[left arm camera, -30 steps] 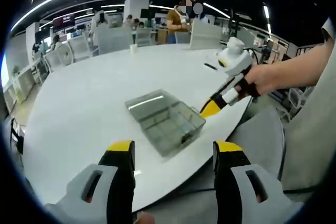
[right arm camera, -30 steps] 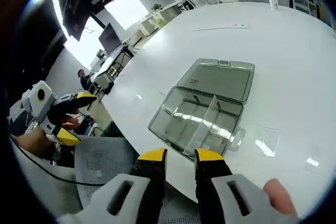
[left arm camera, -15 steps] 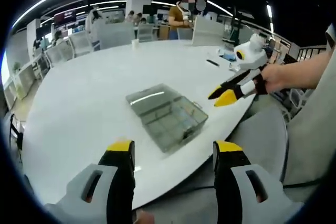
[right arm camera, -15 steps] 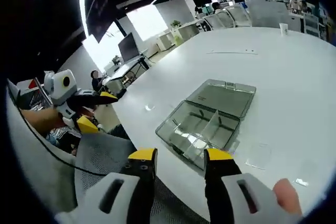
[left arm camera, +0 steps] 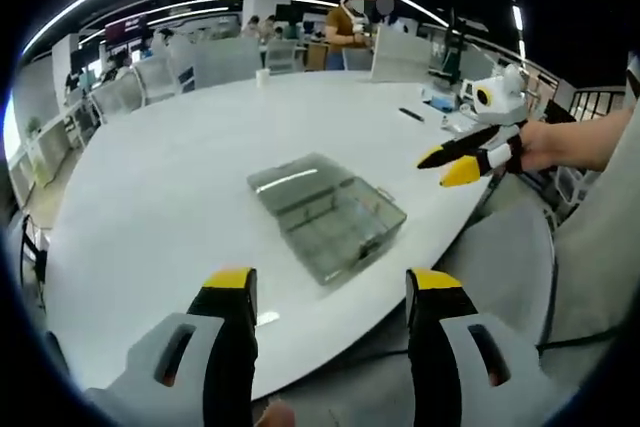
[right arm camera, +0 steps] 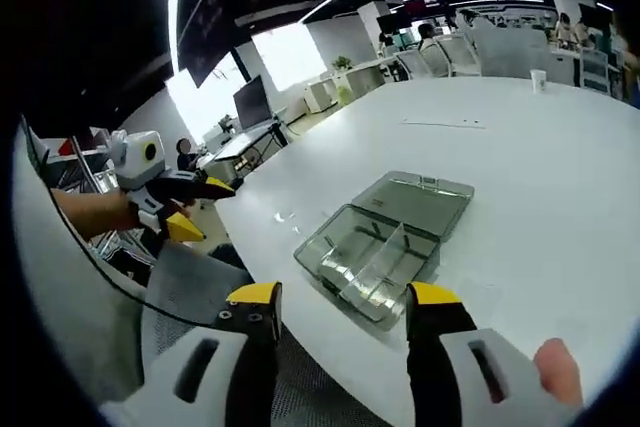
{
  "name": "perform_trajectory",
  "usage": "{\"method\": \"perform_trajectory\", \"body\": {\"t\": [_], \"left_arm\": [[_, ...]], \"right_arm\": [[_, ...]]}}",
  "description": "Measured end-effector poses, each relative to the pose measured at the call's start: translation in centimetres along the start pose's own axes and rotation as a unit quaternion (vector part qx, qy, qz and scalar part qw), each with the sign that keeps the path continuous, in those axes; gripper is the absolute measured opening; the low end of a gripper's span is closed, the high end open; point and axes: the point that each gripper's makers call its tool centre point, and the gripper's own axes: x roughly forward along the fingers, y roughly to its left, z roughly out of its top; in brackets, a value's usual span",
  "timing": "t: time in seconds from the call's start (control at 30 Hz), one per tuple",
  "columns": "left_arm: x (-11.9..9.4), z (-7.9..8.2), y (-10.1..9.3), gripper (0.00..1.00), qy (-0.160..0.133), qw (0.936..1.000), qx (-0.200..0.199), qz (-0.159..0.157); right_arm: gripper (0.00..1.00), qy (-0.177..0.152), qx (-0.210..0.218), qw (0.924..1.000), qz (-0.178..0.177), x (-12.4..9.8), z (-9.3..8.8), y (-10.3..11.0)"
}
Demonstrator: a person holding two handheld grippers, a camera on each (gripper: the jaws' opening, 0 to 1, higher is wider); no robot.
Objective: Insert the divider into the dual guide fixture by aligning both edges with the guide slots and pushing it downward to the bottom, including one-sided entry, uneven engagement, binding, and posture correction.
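R gripper [right arm camera: 342,299] backed off fixture [right arm camera: 385,247], jaws spread wider than before.

the worktop [left arm camera: 150,187] is a large, round-edged white surface, glossy enough to reflect the ceiling lights. a clear plastic box [left arm camera: 325,215] lies on it near the edge closest to the cameras, its hinged lid [right arm camera: 420,197] folded flat open on the surface. inside the tray, a clear divider [right arm camera: 372,259] stands across the compartments. a thin clear sheet [right arm camera: 442,123] lies farther out on the worktop, well apart from the box. a white cup [left arm camera: 263,76] stands near the far edge. a dark pen-like item [left arm camera: 411,115] lies towards the right side, also well apart from the box.
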Motion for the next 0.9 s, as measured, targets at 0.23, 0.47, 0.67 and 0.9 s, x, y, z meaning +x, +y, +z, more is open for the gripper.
{"method": "perform_trajectory", "body": {"t": [0.23, 0.47, 0.67, 0.9], "left_arm": [[-0.2, -0.6, 0.7, 0.58, 0.007, 0.9999, -0.003, 0.008], [-0.5, -0.8, 1.5, 0.58, 0.008, 0.9998, -0.005, 0.016], [-0.7, -1.4, 2.2, 0.58, 0.013, 0.9996, -0.006, 0.022], [-0.7, -2.0, 3.0, 0.58, 0.020, 0.9994, -0.012, 0.027]], "right_arm": [[0.53, -0.001, -0.014, 0.9999, -0.002, -0.9, -0.3, 0.1], [0.55, -0.014, -0.015, 0.9998, -0.005, -1.7, 0.1, 0.0], [0.58, -0.024, -0.021, 0.9995, -0.005, -2.1, 0.5, 0.2], [0.61, -0.016, -0.038, 0.9991, -0.004, -2.0, 0.1, 0.6]]}}
